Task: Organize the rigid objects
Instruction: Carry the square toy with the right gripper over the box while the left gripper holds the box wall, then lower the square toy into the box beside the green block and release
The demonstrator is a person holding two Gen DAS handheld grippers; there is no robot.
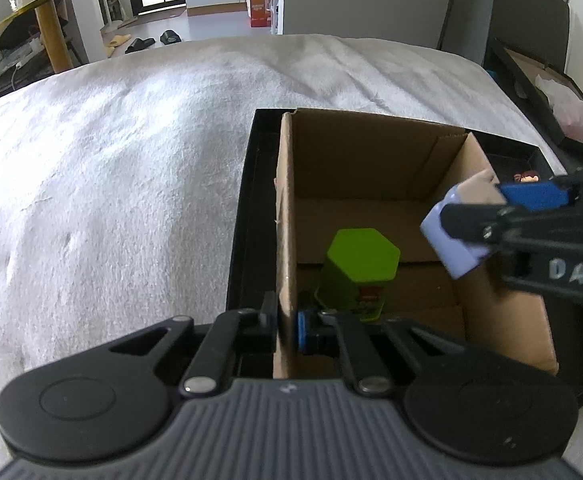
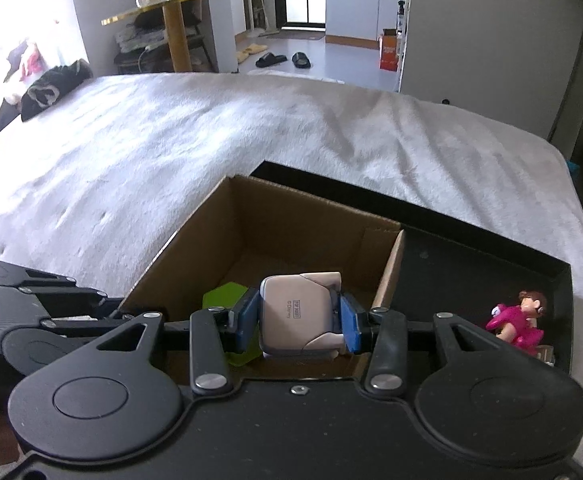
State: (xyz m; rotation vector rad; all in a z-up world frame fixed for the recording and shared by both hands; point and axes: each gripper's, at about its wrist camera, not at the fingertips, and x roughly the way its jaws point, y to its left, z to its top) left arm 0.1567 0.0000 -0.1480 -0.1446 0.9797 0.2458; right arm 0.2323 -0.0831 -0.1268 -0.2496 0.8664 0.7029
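An open cardboard box (image 1: 371, 160) (image 2: 283, 216) stands inside a black tray (image 1: 247, 200) (image 2: 471, 264) on the bed. A green hexagonal tin (image 1: 357, 272) stands in the box; its lid shows in the right wrist view (image 2: 223, 296). My left gripper (image 1: 285, 326) is shut on the box's left wall. My right gripper (image 2: 299, 326) is shut on a small pale blind box (image 2: 297, 320) and holds it over the cardboard box; it also shows in the left wrist view (image 1: 457, 236), held at the box's right wall.
A pink toy figurine (image 2: 521, 320) (image 1: 527, 177) lies in the tray right of the box. White bedding (image 1: 111, 160) spreads left and beyond. A second dark box (image 1: 547, 92) sits at the far right. A gold-edged glass table (image 2: 171, 8) stands beyond the bed.
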